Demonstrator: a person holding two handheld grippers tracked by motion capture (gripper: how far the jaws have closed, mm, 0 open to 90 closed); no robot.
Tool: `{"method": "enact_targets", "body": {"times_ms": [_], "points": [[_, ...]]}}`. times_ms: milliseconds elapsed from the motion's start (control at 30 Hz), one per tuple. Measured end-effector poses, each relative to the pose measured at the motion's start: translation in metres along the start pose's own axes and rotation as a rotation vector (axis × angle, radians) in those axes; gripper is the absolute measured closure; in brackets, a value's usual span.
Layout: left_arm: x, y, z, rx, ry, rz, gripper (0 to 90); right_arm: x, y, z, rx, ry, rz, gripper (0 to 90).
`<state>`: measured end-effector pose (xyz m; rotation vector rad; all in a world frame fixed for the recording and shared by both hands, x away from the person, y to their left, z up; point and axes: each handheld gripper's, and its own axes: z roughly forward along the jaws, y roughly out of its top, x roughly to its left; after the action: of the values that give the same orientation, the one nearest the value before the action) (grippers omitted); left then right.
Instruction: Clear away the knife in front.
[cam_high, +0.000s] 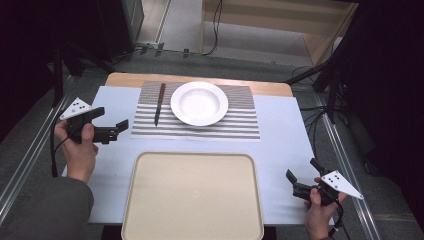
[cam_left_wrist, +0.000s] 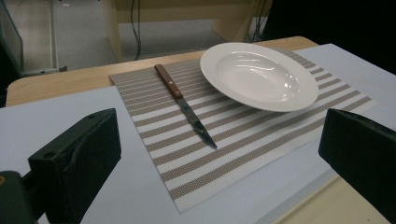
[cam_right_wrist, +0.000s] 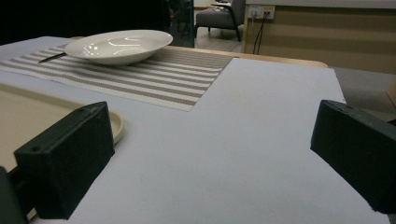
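Note:
A white deep plate (cam_high: 199, 103) (cam_left_wrist: 259, 74) (cam_right_wrist: 119, 45) sits on a striped placemat (cam_high: 200, 127) (cam_left_wrist: 233, 144) at the far middle of the table. A knife (cam_high: 159, 102) (cam_left_wrist: 184, 105) with a brown wooden handle lies on the mat just left of the plate, its blade pointing toward me. My left gripper (cam_high: 111, 119) is held open at the table's left side, left of the mat, aimed at the knife and plate. Near the front right corner, my right gripper (cam_high: 302, 170) is open and holds nothing.
A large beige tray (cam_high: 192, 195) (cam_right_wrist: 28, 116) lies at the front middle, between the two grippers. A pale sheet (cam_high: 280, 145) covers the wooden table. Beyond the far edge are floor cables and a wooden cabinet (cam_high: 280, 20).

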<state>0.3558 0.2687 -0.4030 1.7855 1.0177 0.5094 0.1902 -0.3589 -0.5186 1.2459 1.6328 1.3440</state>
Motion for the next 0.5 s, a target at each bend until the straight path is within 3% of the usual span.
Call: {"method": "enact_targets", "body": {"times_ms": [200,500], "points": [[0.007,0.007,0.013,0.010,-0.009,-0.013,0.0,0.000,0.000,0.000,0.002,-0.002,-0.004,0.0],[0.011,0.018,0.043,0.061,-0.004,0.001,0.0,0.001,0.000,0.002,0.006,0.004,-0.012,0.0]]}}
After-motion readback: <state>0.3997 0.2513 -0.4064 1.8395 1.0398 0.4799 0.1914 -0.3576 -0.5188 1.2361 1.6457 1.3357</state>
